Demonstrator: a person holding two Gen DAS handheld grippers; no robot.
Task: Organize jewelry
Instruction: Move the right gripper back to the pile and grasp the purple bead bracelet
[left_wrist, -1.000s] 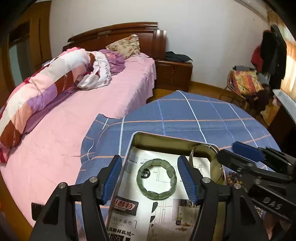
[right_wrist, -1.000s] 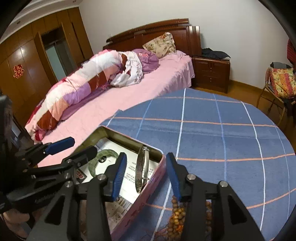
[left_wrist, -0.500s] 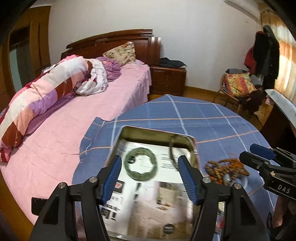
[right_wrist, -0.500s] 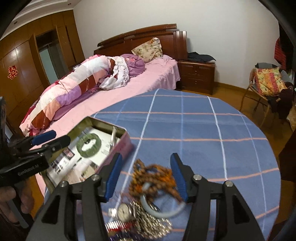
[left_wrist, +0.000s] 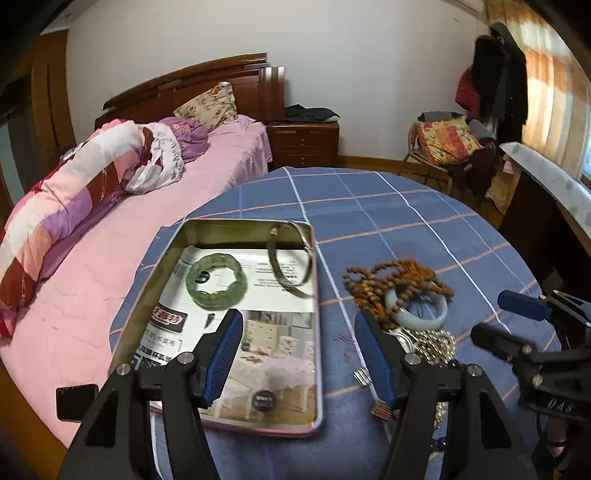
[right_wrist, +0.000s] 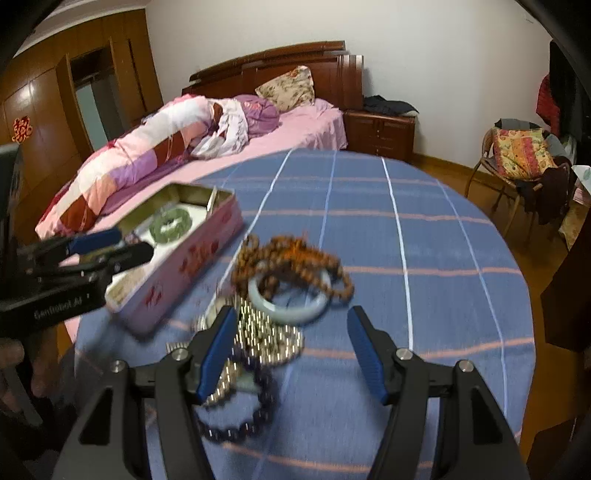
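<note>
Left wrist view: tin (left_wrist: 314, 266) at left held green bangle (left_wrist: 217, 275) and silver bangle (left_wrist: 291, 258); left gripper (left_wrist: 299, 354) open, empty. Bead heap (right_wrist: 291, 266) right of it; right gripper (right_wrist: 291, 350) opening, empty. Risk: tangled strands dragging neighbours.

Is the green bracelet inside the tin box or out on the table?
Inside. The green bracelet lies flat on the printed paper lining the open tin box, beside a metal bangle leaning on the box's wall.
</note>
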